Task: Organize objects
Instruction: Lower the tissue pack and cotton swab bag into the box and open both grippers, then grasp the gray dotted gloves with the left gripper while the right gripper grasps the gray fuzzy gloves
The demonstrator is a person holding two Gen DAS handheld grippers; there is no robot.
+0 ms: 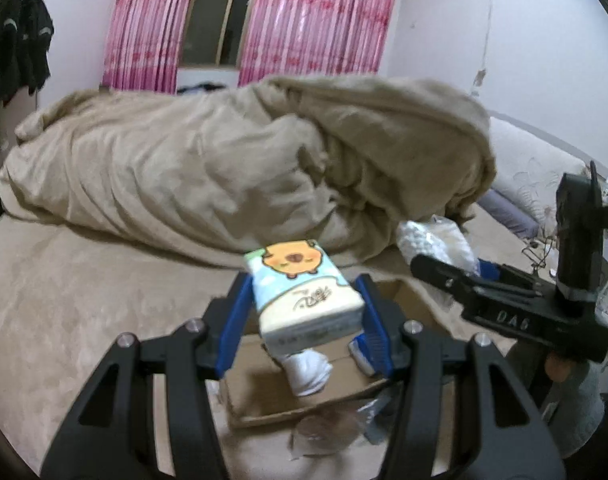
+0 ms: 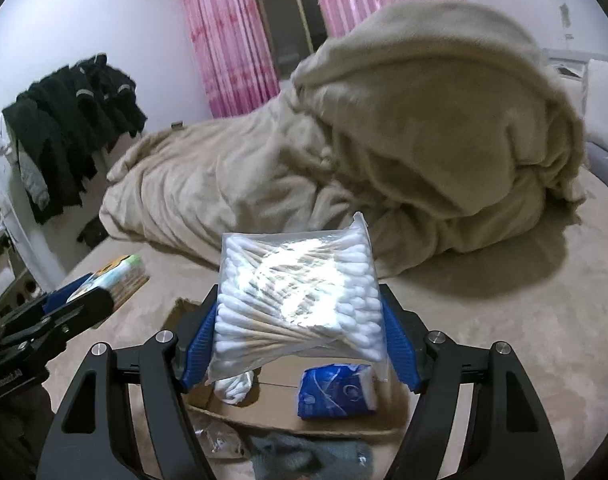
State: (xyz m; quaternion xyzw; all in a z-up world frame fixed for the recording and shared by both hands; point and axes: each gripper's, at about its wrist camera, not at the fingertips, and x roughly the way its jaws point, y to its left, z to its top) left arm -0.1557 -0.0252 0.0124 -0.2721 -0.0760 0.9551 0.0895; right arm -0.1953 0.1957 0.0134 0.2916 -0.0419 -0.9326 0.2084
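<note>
Left hand-held gripper (image 1: 305,312): blue pads clamped on a tissue pack (image 1: 304,292) (cartoon animal print), its long axis running forward along the fingers, held above the cardboard box (image 1: 304,404). Right hand-held gripper (image 2: 300,320): pads clamped on a clear bag of cotton swabs (image 2: 298,296), bag upright, also held over the box.

Governing relation: the box lies directly below and just ahead of both held items, so each appears to need only a lowering and release. Neither item touches the box. Which hand is nearer the box floor cannot be told.

Box contents, seen in the right wrist view: a white rolled cloth (image 2: 236,386) toward the left, a blue packet (image 2: 335,392) toward the right, bare cardboard between them. A grey knitted item (image 2: 304,456) and crumpled clear plastic (image 2: 216,438) lie just outside the near edge.

The box sits on the bed (image 2: 503,320). Beyond it, a heaped beige blanket (image 2: 383,140); further back, pink curtains (image 2: 232,40) and dark clothing (image 2: 72,120) hung at left.
</note>
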